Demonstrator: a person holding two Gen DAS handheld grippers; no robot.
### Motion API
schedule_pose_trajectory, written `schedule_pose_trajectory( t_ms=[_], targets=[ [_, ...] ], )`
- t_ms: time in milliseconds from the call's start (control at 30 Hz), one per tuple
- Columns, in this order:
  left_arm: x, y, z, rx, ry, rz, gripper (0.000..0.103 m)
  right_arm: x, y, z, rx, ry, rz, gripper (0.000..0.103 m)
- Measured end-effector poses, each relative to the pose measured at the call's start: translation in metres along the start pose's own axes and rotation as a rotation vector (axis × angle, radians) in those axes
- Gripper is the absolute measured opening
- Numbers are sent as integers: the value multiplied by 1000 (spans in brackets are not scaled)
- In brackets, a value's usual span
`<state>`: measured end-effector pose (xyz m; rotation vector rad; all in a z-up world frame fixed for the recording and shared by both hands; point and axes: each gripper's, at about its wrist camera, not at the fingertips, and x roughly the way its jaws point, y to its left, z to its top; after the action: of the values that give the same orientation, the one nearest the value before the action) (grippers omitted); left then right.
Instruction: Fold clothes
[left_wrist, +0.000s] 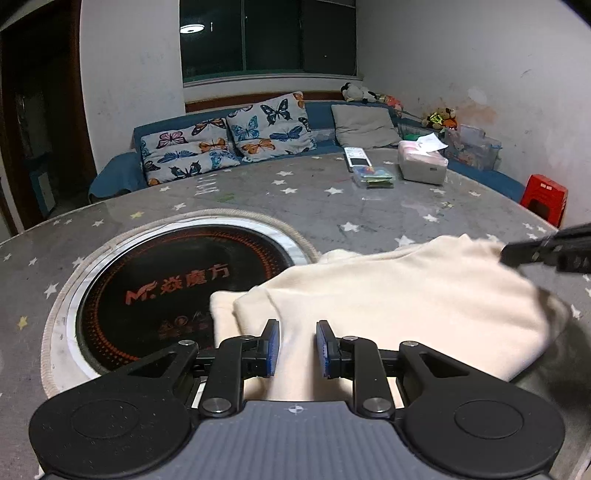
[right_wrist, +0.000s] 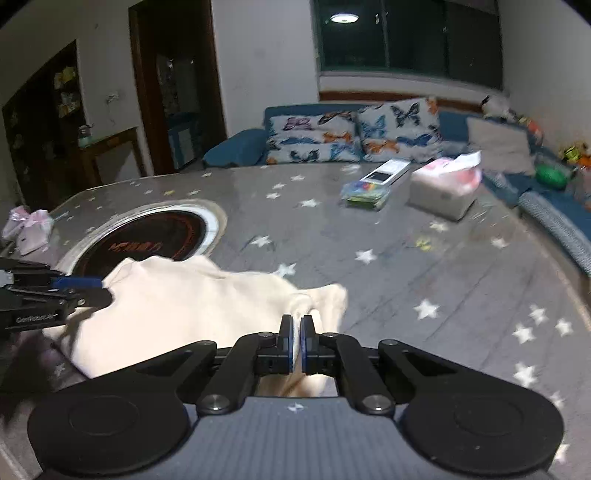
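A cream garment (left_wrist: 399, 295) lies bunched on the grey star-patterned table, partly over the round black hotplate (left_wrist: 166, 280). My left gripper (left_wrist: 297, 332) is open, its blue pads apart above the garment's near edge. My right gripper (right_wrist: 296, 325) is shut on a fold of the cream garment (right_wrist: 192, 306) and lifts that side. The right gripper also shows in the left wrist view (left_wrist: 513, 254) at the garment's far right corner. The left gripper shows in the right wrist view (right_wrist: 92, 288) at the cloth's left edge.
A tissue box (left_wrist: 423, 164), a remote (left_wrist: 356, 157) and a small clear box (left_wrist: 373, 175) stand at the table's far side. A pink bag (right_wrist: 31, 227) sits at the left edge. A blue sofa with butterfly cushions (left_wrist: 229, 144) lies behind; a red stool (left_wrist: 545, 197) stands right.
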<state>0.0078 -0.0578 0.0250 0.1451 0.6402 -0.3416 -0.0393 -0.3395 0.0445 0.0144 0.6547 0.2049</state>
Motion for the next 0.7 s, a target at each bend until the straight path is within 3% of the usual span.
schedule_pose_trajectory(
  t_ms=[133,300,700],
  targets=[
    [-1,6,-3,-18,2,9,25,15,-5,-9,8,48,-14,3],
    [-6,12,0,-45,-8,15,25,16,-7,-9,12,43,-15,3],
    [10,44,11,-255,39,-31,22,18,-8,-11,25,47,-13,4]
  ],
)
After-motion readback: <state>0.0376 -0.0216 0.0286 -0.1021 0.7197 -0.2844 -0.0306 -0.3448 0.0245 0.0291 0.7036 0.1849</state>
